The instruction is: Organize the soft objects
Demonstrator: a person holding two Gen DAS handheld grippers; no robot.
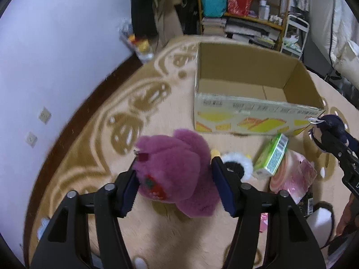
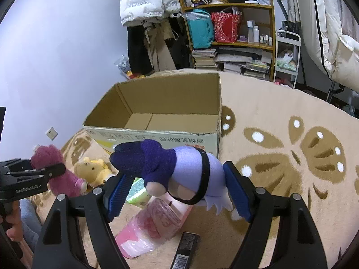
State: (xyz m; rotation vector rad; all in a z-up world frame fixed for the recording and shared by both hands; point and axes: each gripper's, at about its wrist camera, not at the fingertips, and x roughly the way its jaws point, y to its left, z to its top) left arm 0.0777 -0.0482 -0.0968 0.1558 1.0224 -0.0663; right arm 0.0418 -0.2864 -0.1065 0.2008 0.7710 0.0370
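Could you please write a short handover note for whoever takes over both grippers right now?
Left gripper: shut on the pink plush bear, lifted off the rug.
Right gripper: shut on the purple plush doll, also lifted.
The cardboard box stands open just ahead; nothing shows inside it.
Done: both toys picked up.
Left: drop both in the box, then probably fetch the yellow plush bear. The green packet, pink wrapped roll and black bar on the rug look like non-plush items.
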